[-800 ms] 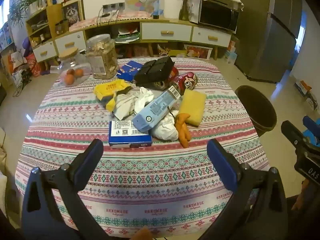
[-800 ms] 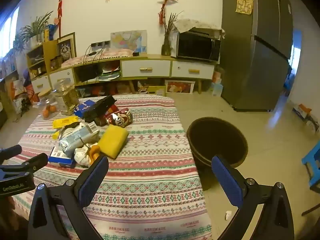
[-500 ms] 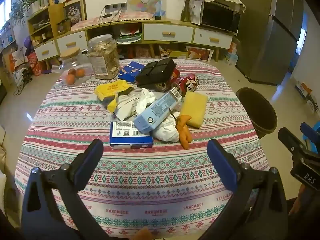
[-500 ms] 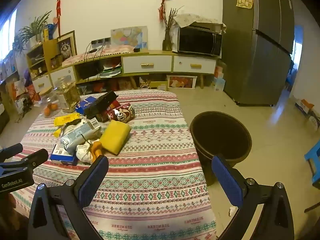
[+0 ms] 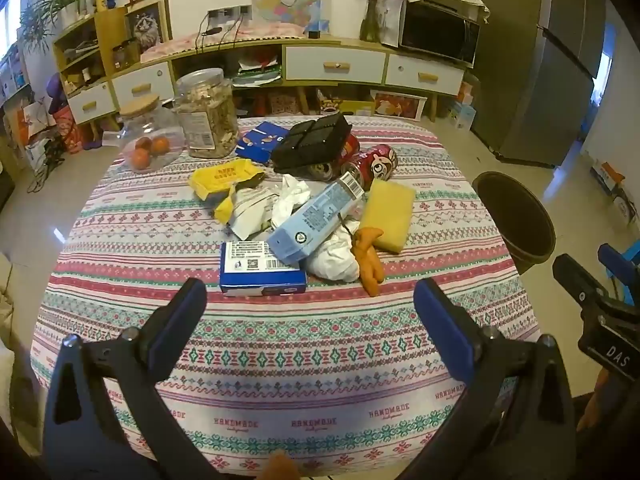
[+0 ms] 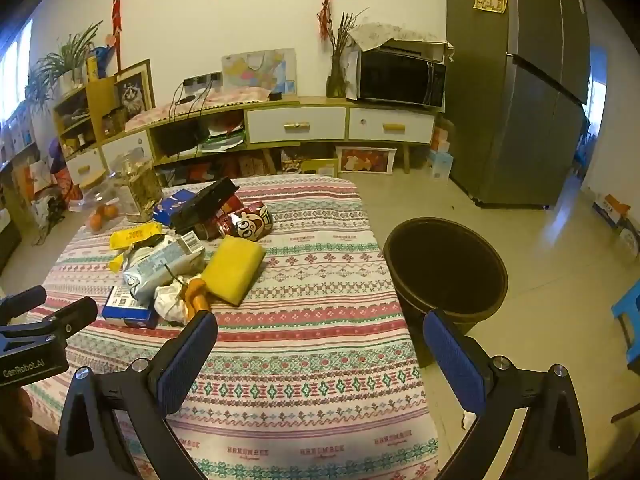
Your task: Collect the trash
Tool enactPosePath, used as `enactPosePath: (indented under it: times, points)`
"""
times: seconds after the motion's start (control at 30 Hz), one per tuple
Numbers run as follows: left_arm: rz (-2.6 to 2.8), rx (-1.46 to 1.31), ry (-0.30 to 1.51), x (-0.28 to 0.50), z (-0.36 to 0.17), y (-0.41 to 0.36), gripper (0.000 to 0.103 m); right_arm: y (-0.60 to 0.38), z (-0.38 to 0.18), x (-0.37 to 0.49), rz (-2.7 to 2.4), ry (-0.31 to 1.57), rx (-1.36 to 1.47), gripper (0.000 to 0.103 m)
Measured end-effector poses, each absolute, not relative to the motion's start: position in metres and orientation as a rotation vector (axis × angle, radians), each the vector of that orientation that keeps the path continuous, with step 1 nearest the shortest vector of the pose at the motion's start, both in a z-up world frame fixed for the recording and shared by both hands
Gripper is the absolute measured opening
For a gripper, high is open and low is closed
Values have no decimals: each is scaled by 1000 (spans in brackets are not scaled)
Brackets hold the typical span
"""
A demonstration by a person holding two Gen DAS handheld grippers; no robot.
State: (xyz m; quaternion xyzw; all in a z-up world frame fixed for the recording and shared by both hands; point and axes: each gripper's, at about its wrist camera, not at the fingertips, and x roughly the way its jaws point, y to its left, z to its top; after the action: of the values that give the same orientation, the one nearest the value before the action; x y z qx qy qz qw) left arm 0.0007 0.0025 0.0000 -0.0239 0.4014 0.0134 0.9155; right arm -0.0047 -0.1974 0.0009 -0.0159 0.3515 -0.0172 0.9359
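Nothing looks collected yet: the trash pile [image 5: 304, 220] lies untouched on the table [image 5: 280, 360] beside the seemingly empty bin [image 6: 446, 268], while left gripper [image 5: 310, 306] and right gripper [image 6: 320, 340] hover spread and empty-handed.

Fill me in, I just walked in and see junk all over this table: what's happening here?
A person holds a two-finger gripper in each hand to collect trash. The left gripper and right gripper are both open and empty, above the near part of the patterned tablecloth. The pile is untouched: a blue box, light-blue carton, yellow sponge and red can. The dark bin stands on the floor beside the table.
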Motion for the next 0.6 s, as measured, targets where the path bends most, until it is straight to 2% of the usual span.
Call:
enactPosePath:
  times: [0.6]
  points:
    - [23, -38, 821, 0, 0, 0, 103, -201, 4, -3, -34, 711, -17, 103]
